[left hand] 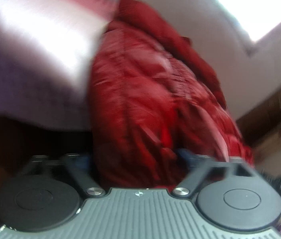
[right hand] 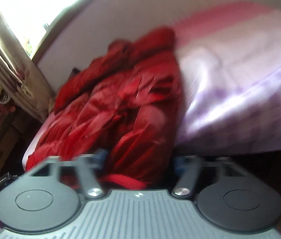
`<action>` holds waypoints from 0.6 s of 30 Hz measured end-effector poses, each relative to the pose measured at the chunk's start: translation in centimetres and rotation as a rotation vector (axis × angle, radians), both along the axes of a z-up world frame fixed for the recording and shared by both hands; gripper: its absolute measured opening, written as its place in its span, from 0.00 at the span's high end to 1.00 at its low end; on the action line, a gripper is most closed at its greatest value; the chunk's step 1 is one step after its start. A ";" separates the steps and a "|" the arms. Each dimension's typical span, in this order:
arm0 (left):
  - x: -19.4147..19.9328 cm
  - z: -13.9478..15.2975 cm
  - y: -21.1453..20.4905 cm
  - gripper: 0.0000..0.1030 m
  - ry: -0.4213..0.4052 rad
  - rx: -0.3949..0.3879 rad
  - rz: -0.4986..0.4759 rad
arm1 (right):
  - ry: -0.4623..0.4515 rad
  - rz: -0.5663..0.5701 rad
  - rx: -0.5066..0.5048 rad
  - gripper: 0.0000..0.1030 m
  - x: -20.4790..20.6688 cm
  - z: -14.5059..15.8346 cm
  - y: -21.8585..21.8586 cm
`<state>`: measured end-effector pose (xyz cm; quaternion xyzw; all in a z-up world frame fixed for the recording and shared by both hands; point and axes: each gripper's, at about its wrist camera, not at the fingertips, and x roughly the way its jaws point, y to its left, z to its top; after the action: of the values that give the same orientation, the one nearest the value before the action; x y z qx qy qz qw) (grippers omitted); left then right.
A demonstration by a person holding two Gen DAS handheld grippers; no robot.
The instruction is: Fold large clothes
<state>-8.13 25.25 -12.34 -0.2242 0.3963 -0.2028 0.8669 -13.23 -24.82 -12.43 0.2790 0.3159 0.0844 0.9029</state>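
The puffy, shiny red quilted jacket (left hand: 150, 91) lies crumpled on the lilac-sheeted bed (right hand: 240, 99), blurred. Its near edge sits between both grippers' part-spread jaws, hiding the fingertips; a grip seems likely but cannot be told.

Left gripper (left hand: 134, 155) angled downward, fingers partly spread, right gripper (right hand: 138, 159) likewise, cloth between both.

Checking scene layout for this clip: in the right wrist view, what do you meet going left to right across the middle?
Curtain → red puffer jacket → lilac bedcover.
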 end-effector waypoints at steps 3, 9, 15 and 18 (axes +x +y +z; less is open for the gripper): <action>-1.0 2.3 -1.5 0.63 -0.074 0.125 -0.026 | -0.016 0.001 -0.002 0.75 -0.6 0.8 0.0; -1.7 4.2 -2.4 0.68 -0.139 0.196 -0.022 | -0.093 0.033 0.055 0.84 -1.4 2.9 -0.5; -0.8 3.7 -3.1 0.26 -0.128 0.272 0.007 | -0.023 0.040 0.073 0.80 0.1 1.4 -0.8; -0.1 4.1 -3.6 0.24 -0.146 0.287 0.026 | -0.023 0.041 0.085 0.79 0.1 0.8 -0.9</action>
<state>-8.21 21.68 -8.29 -0.0879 0.3540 -0.1486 0.9192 -13.08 -25.67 -11.58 0.3093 0.3072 0.1196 0.8920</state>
